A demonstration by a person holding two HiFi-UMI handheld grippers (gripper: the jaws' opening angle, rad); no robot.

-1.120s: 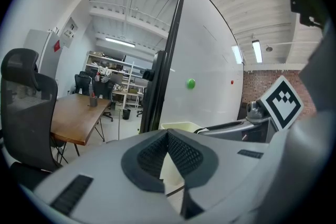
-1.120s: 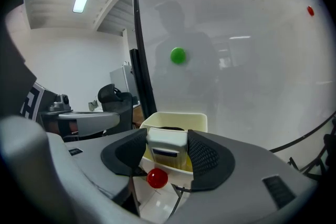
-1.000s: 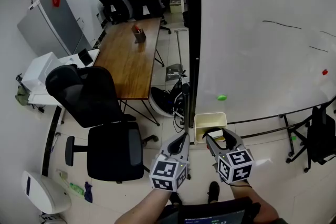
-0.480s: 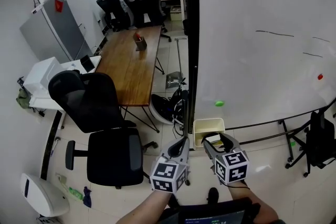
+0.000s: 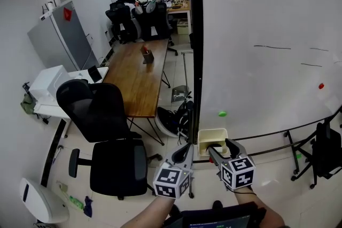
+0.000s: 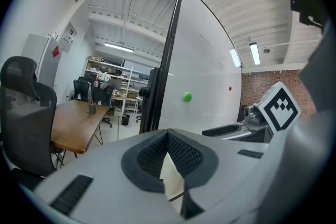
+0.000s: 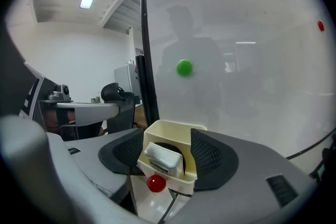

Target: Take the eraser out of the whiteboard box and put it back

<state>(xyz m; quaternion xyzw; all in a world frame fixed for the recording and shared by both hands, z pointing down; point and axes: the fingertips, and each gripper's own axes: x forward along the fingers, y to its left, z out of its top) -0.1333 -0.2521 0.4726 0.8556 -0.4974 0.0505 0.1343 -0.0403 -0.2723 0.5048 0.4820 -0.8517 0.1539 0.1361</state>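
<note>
A cream whiteboard box (image 5: 212, 136) (image 7: 169, 165) hangs at the lower left corner of the whiteboard (image 5: 267, 34). Inside it stands the eraser (image 7: 163, 158), pale grey with a dark felt behind it, and a red magnet (image 7: 155, 183) sticks to the box front. My right gripper (image 5: 220, 146) (image 7: 168, 140) reaches around the box, one jaw on each side. Its jaws are opening, and the pads do not press on the box or the eraser. My left gripper (image 5: 186, 147) (image 6: 168, 136) hangs just left of the box, shut and holding nothing.
A green magnet (image 5: 222, 114) and a red magnet (image 5: 321, 86) sit on the board. To the left are a wooden table (image 5: 133, 69) and two black office chairs (image 5: 99, 109) (image 5: 117, 165). Dark shoes or a bag (image 5: 171, 117) lie by the black board frame (image 5: 193, 34).
Both grippers have risen slightly beside the box. The right jaws have spread a little wider around it. The eraser stays in the box.
</note>
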